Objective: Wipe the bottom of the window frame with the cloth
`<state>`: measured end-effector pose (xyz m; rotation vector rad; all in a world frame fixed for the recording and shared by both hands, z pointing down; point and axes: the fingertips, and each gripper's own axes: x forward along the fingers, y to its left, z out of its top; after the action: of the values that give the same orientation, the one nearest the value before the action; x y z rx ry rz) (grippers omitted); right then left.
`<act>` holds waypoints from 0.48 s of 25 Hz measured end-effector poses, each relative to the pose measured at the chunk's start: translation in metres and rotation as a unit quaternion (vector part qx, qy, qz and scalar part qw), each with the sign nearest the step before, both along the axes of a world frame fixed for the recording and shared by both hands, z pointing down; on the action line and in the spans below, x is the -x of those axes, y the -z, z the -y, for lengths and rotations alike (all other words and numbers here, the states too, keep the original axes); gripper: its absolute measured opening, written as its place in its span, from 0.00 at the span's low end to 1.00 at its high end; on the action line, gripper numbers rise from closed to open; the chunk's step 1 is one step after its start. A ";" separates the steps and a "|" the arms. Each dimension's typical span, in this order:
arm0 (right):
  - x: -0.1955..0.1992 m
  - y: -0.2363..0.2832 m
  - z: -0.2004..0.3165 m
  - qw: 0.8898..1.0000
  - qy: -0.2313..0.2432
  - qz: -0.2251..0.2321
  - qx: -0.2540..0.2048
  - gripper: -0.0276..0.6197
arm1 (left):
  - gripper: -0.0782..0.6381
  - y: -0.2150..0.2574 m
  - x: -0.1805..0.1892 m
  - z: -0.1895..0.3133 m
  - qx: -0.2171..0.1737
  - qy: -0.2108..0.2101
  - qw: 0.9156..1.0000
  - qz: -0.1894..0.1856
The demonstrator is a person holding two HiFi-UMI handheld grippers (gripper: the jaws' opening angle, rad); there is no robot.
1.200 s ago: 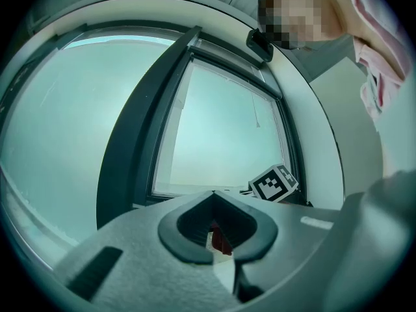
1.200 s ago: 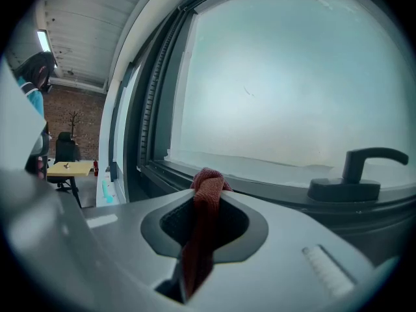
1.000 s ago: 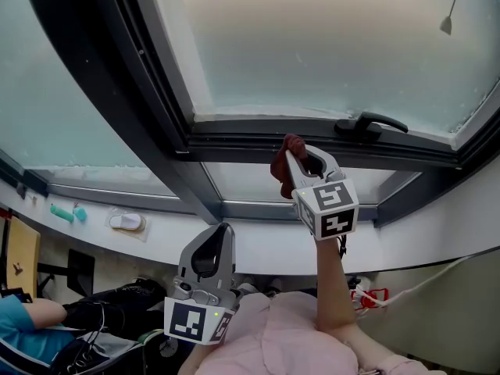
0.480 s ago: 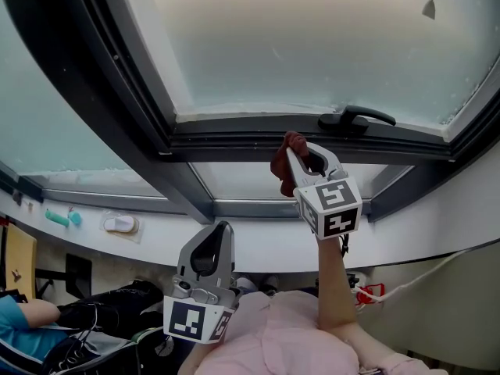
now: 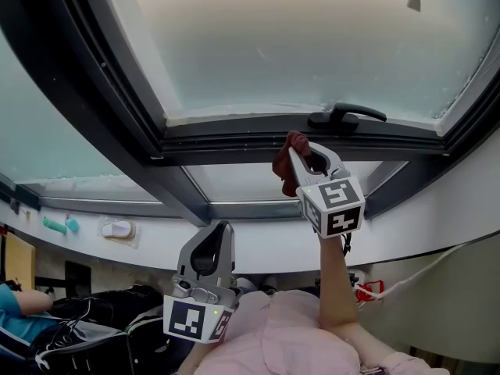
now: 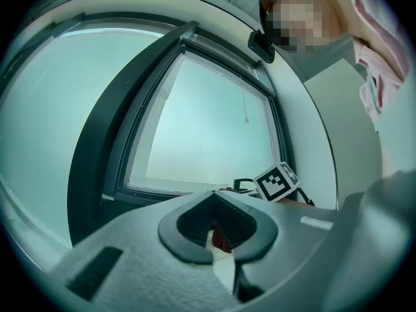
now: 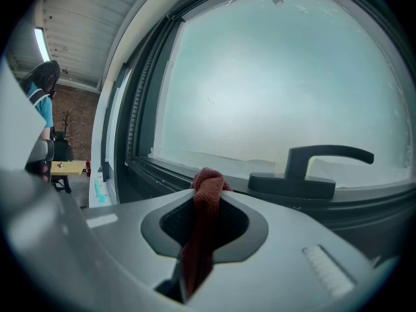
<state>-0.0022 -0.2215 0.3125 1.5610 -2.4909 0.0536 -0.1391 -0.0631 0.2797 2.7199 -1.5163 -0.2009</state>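
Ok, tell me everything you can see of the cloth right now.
The cloth is dark red, soft and woven-looking, bunched into a narrow fold. The right gripper is shut on it: a rounded bunch pokes out past the tips and the rest hangs down between the jaws. It is held up at the bottom window frame, left of the black handle in the head view; whether it touches the frame I cannot tell.

A black lever window handle (image 5: pixel 344 116) sits at two o'clock. At eight o'clock on the white ledge (image 5: pixel 258 244), a teal plastic piece (image 5: pixel 58 225) lies near a white oval object (image 5: pixel 116 229).
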 end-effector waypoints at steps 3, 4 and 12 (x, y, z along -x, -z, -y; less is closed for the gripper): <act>-0.005 0.000 0.000 1.000 -0.004 0.001 0.000 0.13 | 0.11 0.000 -0.001 0.000 0.000 -0.001 1.000 0.000; -0.007 0.000 -0.001 1.000 -0.005 0.001 -0.001 0.13 | 0.11 0.000 -0.002 0.000 0.000 -0.001 1.000 0.000; -0.017 0.000 0.000 1.000 -0.015 0.004 0.000 0.13 | 0.11 0.000 -0.004 0.002 0.000 -0.003 1.000 -0.001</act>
<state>0.0148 -0.2213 0.3125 1.6004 -2.4743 0.0651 -0.1354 -0.0653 0.2794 2.7233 -1.5080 -0.2027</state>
